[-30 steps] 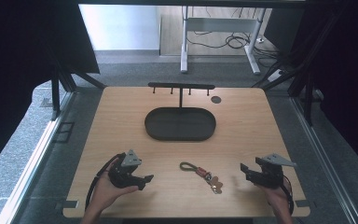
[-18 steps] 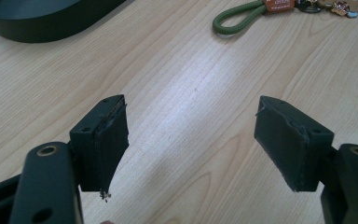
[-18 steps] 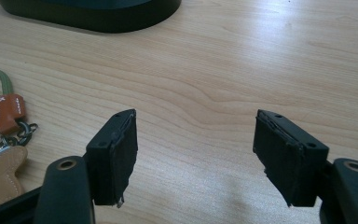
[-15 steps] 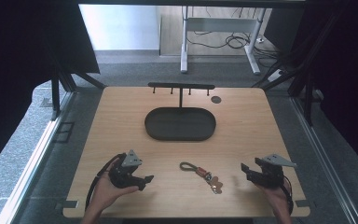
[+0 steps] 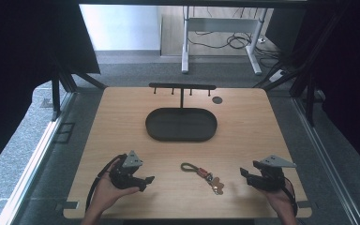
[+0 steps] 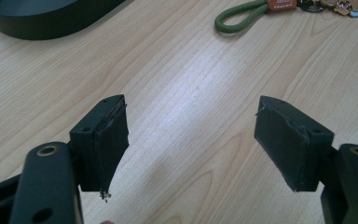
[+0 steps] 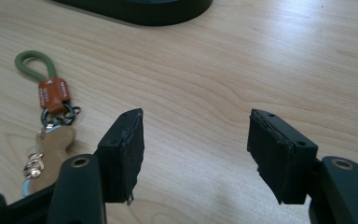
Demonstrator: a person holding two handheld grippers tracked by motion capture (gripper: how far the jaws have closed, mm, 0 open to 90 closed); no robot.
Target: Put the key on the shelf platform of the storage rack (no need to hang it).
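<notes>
The keyring (image 5: 202, 171) lies untouched near the table's (image 5: 262, 126) front edge, between both grippers. The right gripper (image 5: 244, 173), jaws just narrowing yet empty, and the left gripper (image 5: 149, 180), spread wide, must next reach in for it.

Bright even daylight, soft shadows, dark surroundings

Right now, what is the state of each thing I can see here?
Keychain: lying flat on the table, untouched, between the grippers.
Oval tray: empty.
Hook rack: upright behind the tray, nothing hanging.
Left gripper: open, nothing between the jaws.
Right gripper: open, jaws have just been closing, nothing between them.
</notes>
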